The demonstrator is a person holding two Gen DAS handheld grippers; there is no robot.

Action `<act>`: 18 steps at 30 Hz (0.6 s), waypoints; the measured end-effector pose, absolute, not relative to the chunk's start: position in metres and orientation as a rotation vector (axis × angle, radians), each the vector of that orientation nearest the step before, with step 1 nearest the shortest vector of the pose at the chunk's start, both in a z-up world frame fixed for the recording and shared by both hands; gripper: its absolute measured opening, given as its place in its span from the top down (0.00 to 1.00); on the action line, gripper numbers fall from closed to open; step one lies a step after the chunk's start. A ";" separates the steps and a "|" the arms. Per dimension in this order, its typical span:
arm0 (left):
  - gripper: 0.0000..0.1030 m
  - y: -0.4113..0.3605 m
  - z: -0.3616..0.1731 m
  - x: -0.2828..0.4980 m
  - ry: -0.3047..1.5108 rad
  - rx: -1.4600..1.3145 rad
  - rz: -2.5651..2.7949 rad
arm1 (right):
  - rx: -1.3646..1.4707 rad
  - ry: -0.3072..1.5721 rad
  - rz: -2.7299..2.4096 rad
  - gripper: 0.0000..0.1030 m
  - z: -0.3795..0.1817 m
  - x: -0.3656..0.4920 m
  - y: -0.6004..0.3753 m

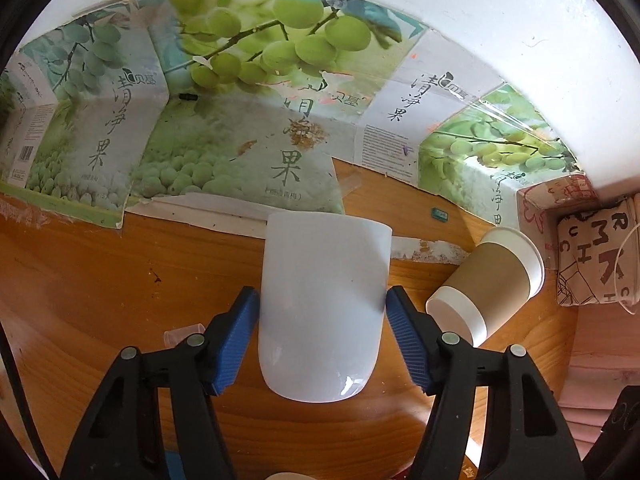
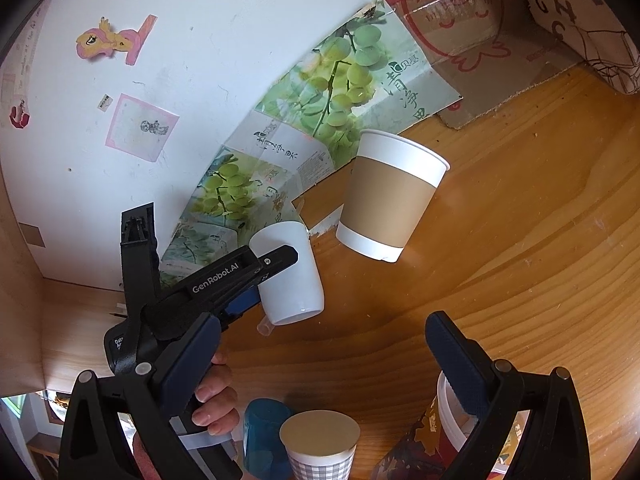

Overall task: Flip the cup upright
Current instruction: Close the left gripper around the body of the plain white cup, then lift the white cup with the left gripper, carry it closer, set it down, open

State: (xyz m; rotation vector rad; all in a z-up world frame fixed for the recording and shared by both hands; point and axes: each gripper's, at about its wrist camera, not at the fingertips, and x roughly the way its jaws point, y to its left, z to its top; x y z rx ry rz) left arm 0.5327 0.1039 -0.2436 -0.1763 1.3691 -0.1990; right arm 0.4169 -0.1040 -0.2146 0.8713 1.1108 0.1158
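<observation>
A white ceramic cup (image 1: 322, 304) lies tilted between the blue pads of my left gripper (image 1: 322, 300), base toward the camera and mouth toward the wall. Both pads touch its sides. In the right wrist view the same cup (image 2: 294, 280) sits in the left gripper (image 2: 280, 264), held just above the wooden table (image 2: 500, 280). My right gripper (image 2: 312, 356) is open and empty, above the table's near side. A brown-sleeved paper cup (image 1: 490, 284) lies on its side to the right of the white cup; it also shows in the right wrist view (image 2: 390, 196).
Fruit-print cardboard sheets (image 1: 224, 132) line the wall behind. A patterned box (image 1: 592, 256) stands at the right. An upside-down checked paper cup (image 2: 320, 444), a blue cup (image 2: 264, 436) and a printed tub (image 2: 448, 432) stand near the front edge.
</observation>
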 end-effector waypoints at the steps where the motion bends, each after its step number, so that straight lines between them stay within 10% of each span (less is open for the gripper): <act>1: 0.33 0.103 -0.244 0.532 1.370 -0.174 -0.200 | 0.871 1.110 0.115 0.00 -0.215 0.417 -0.104; 18: 0.33 0.109 -0.188 0.506 1.280 -0.117 -0.214 | 0.817 1.074 0.159 0.00 -0.188 0.394 -0.089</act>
